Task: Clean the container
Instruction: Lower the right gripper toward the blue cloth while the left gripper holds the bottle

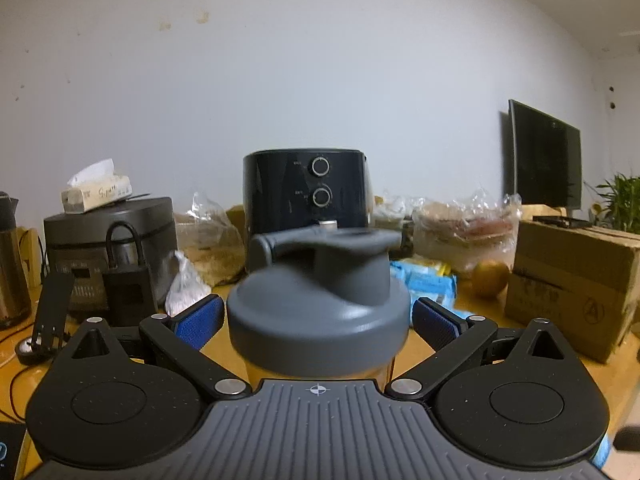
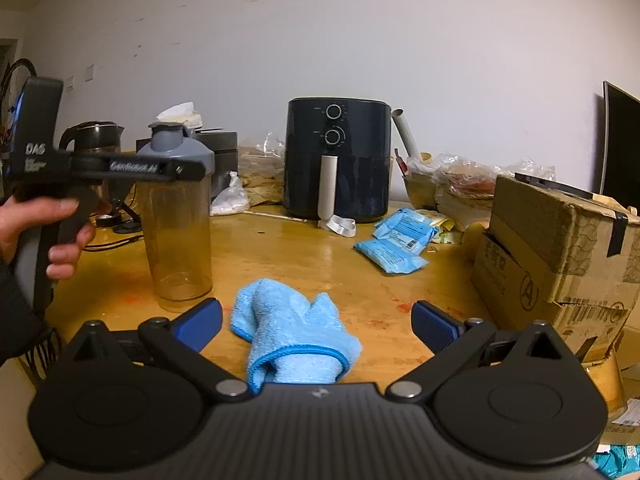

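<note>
Left wrist view close behind bottle [image 1: 318,304], facing far wall; right wrist view farther back; both share air fryer [image 2: 338,158].

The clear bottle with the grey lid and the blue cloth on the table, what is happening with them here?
A person holds a gripper in each hand. The left gripper is open around the grey lid of the clear plastic shaker bottle, which stands upright on the wooden table. The right gripper is open over the crumpled blue microfibre cloth. Wiping has not yet begun.

A clear shaker bottle [image 2: 178,216] with a grey screw lid [image 1: 320,300] is standing upright and empty on the table [image 2: 304,256]; a crumpled blue cloth [image 2: 292,328] is lying near it.
</note>
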Demonstrator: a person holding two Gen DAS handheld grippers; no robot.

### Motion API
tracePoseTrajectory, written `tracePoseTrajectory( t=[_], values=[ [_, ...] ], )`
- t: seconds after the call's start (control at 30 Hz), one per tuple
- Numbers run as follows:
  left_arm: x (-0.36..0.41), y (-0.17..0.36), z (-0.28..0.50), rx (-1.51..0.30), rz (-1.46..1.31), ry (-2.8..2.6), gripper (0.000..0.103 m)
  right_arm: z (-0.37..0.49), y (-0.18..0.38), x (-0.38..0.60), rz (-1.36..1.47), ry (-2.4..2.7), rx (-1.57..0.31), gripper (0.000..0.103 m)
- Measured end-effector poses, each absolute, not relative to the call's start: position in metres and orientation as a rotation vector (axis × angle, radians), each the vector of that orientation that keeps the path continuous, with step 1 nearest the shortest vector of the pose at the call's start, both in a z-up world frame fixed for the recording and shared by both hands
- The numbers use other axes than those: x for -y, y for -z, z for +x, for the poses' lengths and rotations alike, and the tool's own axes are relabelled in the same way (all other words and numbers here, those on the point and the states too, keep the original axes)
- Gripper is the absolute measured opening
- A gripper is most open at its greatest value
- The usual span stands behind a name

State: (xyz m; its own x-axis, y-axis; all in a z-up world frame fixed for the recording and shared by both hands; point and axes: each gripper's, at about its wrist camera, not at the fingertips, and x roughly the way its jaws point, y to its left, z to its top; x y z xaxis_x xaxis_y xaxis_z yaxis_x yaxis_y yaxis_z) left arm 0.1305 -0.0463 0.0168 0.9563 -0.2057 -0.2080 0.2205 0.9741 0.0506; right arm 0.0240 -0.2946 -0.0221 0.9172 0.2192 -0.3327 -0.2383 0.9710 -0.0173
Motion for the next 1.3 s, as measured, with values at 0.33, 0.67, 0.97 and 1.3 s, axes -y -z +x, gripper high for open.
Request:
tracePoseTrajectory(
  t=[0.33,0.67,0.97,1.3],
  values=[
    [0.050,-0.020,0.136,-0.188,0.047,0.197,0.095,0.034,0.017,0.286,-0.101,-0.255,-0.341,0.103],
    [0.045,-0.019,0.138,-0.168,0.002,0.179,0.095,0.053,0.011,0.277,-0.159,-0.288,-0.377,0.103],
    [0.050,-0.014,0.132,-0.137,0.038,0.179,0.095,0.070,0.008,0.271,-0.187,-0.322,-0.441,0.103],
    [0.051,-0.013,0.131,-0.132,0.049,0.179,0.095,0.089,0.003,0.262,-0.233,-0.395,-0.530,0.103]
  ],
)
